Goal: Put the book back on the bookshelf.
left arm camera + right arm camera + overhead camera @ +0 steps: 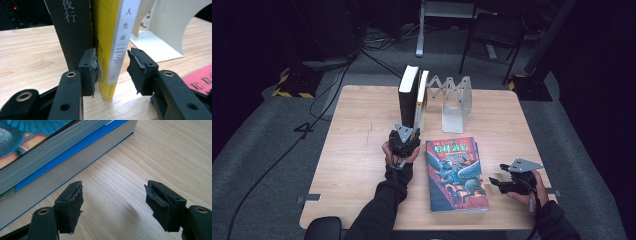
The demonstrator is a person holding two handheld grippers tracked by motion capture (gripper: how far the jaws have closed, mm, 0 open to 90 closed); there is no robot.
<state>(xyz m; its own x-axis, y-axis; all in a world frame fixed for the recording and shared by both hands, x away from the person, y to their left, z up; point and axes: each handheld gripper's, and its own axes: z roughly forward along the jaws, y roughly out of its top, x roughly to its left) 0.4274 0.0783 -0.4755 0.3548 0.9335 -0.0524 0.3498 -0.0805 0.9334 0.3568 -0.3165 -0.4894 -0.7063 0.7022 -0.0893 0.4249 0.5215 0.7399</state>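
Three books are sitting on the surface (362,150). Left of the white bookend (455,102), a black book (72,32) and a yellow book (110,37) are standing upright, side by side, their tops cut off in the left gripper view. The left gripper (112,67) is straddling the yellow book's spine, jaws parted, the right pad clear of it; "人生还" is readable there. In front of the bookend, a colourful paperback (457,175) is lying flat, its title blurred. The right gripper (113,202) is hovering beside the paperback, jaws wide and empty.

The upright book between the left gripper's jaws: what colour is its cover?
Yellow cover with a white spine; the left gripper view shows it best.
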